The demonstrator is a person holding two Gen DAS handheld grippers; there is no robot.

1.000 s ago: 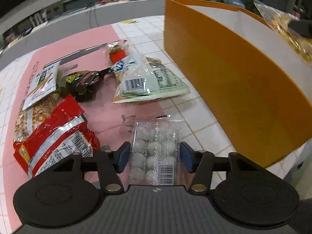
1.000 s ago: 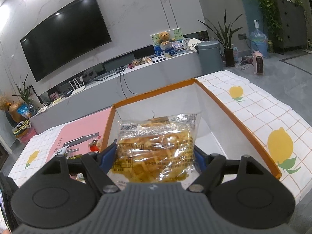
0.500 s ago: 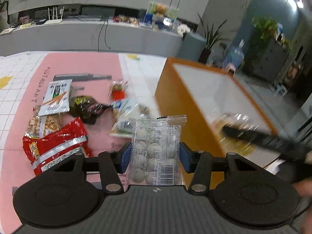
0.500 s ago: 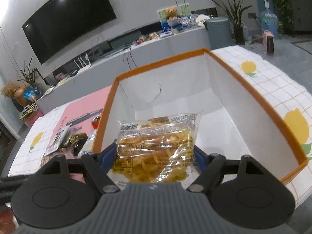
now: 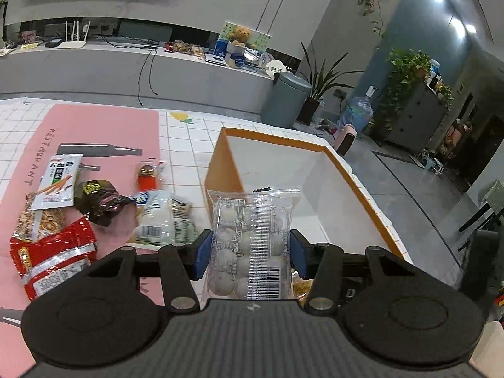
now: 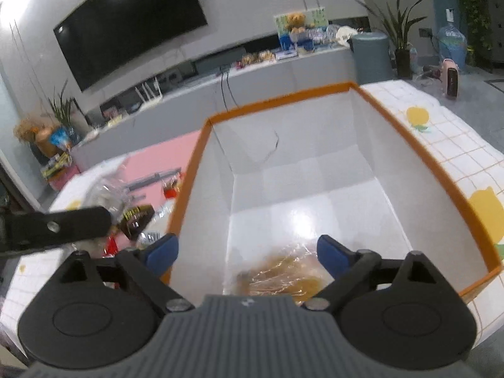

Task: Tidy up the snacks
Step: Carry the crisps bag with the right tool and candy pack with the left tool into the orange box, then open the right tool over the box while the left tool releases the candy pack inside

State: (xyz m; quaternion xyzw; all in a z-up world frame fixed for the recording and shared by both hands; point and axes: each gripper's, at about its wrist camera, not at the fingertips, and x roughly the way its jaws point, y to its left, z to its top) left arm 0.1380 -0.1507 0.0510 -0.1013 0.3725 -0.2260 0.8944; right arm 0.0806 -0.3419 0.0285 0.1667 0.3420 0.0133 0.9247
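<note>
1. Two snack packets matter here. The clear packet of white balls [image 5: 250, 239] sits low in the middle of the left wrist view, pinched on its two long edges by the left gripper [image 5: 250, 253], its upper half standing free above the pads.
2. That packet looks light and crinkly; the film is probably slick, and the round sweets inside can shift, so I judge a grip across the filled part safer than one on the sealed top edge, which would fold.
3. The clear packet of yellow crisps [image 6: 283, 278] lies on the white floor of the box, at the lower centre of the right wrist view. The right gripper [image 6: 247, 253] has its jaws opening wide, the blue pads standing apart on either side and not pressing the packet.
4. Crisps are brittle, so that packet likely tolerates little squeeze; holding it by the flanks seems kind enough.
5. The orange box [image 6: 406, 132] fills the middle of the right view, white inside, otherwise bare as far as can be seen.
6. On the table [image 5: 186, 145], left of the box in the left view, lie the remaining snacks: a red packet [image 5: 52, 260], a dark wrapped one [image 5: 100, 200], a white-and-green bag [image 5: 160, 217] and a white stick-snack packet [image 5: 60, 181], all on a pink mat [image 5: 104, 126].
7. All look soft-walled and light; the red packet's glossy film may slide.
</note>
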